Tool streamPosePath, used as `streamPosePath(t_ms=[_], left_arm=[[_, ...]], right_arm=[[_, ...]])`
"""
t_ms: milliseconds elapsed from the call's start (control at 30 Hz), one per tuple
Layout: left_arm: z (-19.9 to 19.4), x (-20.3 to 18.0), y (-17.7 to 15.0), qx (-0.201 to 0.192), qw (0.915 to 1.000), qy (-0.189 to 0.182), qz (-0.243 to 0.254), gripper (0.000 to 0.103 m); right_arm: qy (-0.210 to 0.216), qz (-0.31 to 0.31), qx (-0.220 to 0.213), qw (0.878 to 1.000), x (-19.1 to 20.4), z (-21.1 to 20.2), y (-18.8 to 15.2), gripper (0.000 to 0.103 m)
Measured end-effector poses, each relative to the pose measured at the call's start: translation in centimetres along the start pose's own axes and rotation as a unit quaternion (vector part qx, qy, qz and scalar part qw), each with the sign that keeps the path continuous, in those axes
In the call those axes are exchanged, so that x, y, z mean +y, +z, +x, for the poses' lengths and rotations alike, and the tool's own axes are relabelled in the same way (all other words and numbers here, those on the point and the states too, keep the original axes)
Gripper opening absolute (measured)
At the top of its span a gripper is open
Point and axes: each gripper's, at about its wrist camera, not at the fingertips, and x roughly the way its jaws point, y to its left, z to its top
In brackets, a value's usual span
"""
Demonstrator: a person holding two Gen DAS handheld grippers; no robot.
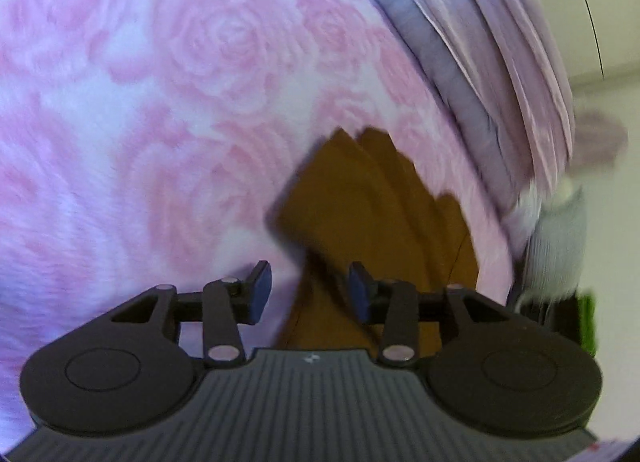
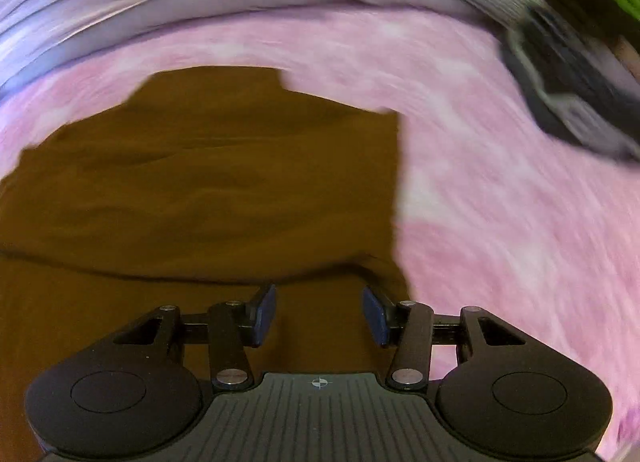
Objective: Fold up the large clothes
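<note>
Across a pink, rose-patterned blanket that covers the whole work surface, I see the brown garment lying flat with uneven folded edges. My left gripper hangs over its narrow end with jaws apart, gripping nothing; my right gripper is likewise released, hovering above the cloth near its right edge. Along the blanket's far side runs a stack of pale lilac and grey bedding. Beyond that I make out a light wall, blurred.
</note>
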Motion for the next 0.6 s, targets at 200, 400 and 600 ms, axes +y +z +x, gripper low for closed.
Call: streamPosePath(t_ms=[200, 400, 600], left_arm=[[1.0, -0.9, 0.6, -0.051, 0.9979, 0.026, -0.030, 0.002], [1.2, -14.3, -4.5, -0.134, 0.8791, 0.115, 0.443, 0.002], [6.8, -16.7, -10.9, 0.022, 0.7975, 0.098, 0.595, 0.014]], right_arm=[[-0.009, 0.000, 0.024, 1.000, -1.4, -0.3, -2.3, 0.045], [0.001, 0.012, 0.027, 1.000, -2.4, -0.2, -3.2, 0.045], [0.006, 0.029, 0.023, 0.999, -3.8, -0.5, -2.9, 0.045]])
